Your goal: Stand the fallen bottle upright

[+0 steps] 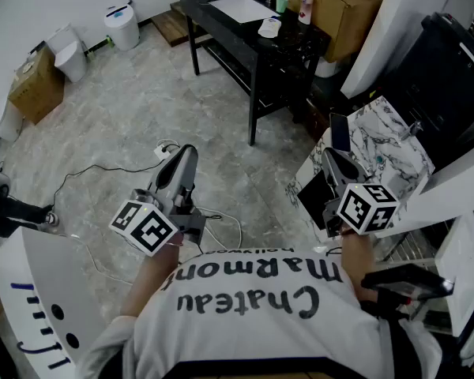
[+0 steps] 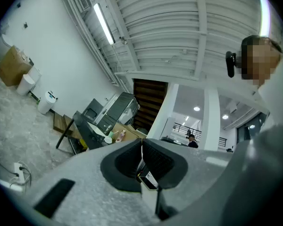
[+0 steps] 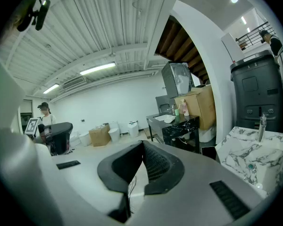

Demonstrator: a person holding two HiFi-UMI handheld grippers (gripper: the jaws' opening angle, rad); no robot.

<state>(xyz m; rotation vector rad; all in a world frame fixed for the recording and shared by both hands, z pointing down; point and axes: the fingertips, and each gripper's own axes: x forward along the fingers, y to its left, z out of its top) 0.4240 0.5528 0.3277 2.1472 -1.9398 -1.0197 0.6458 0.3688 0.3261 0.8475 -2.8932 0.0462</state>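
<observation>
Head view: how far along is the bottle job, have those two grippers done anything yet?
Done: nothing I can confirm. A pink bottle stands upright on the black table; I can make out no fallen bottle. In hand: nothing; the left gripper and right gripper are both shut and empty, near the person's chest. Left: probably walking to the table, finding the bottle and righting it.
</observation>
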